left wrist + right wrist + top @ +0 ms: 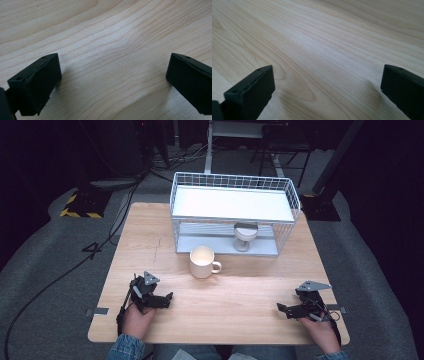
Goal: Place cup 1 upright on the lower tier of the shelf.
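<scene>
A cream mug (202,262) stands upright on the wooden table (150,235), handle to the right, just in front of a white wire rack (235,210). On the rack's lower shelf sits a small grey-lidded cup (245,236). My left gripper (169,299) rests low at the table's near left, held by a hand, jaws wide apart with bare wood between them (112,75). My right gripper (281,309) rests at the near right, also open over bare wood (327,82). Neither touches the mug.
The rack's white top shelf (230,202) is bare. Beyond the table are a grey floor, cables (60,275), a yellow-black striped base (80,205) and dark stands. Metal brackets (97,311) jut from the table's near edge.
</scene>
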Tool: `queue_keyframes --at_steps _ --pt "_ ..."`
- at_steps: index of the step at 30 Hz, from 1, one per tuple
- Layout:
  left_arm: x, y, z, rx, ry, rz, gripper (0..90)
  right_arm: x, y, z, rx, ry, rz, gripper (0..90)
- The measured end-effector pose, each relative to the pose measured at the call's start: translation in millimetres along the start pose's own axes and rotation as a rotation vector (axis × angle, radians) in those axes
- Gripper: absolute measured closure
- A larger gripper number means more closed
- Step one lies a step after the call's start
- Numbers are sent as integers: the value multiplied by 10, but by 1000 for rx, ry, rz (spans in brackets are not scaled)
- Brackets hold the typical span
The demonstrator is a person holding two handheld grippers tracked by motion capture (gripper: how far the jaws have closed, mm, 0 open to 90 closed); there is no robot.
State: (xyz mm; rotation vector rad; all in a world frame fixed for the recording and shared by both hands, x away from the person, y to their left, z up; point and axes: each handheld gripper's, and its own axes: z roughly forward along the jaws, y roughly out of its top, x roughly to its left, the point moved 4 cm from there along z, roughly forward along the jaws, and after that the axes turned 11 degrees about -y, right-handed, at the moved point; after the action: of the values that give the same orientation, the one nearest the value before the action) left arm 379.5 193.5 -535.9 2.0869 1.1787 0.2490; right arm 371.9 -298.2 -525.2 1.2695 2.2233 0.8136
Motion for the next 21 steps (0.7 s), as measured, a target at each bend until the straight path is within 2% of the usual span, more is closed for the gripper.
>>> queue_keyframes --at_steps 4,6,9,14,21 --pt "0 0 0 0 0 0 5 11 -24 40 12 -15 -6 0" --pt "1 0 -1 1 0 1 5 18 -37 58 4 -49 -31 0" --pt "1 0 -1 1 0 1 5 33 -41 76 -26 -67 -3 0" --pt "0 0 0 2 0 1 5 20 -31 94 -38 -52 -18 0" --pt "-4 0 0 2 1 5 7 22 -25 99 -37 -57 -11 0"
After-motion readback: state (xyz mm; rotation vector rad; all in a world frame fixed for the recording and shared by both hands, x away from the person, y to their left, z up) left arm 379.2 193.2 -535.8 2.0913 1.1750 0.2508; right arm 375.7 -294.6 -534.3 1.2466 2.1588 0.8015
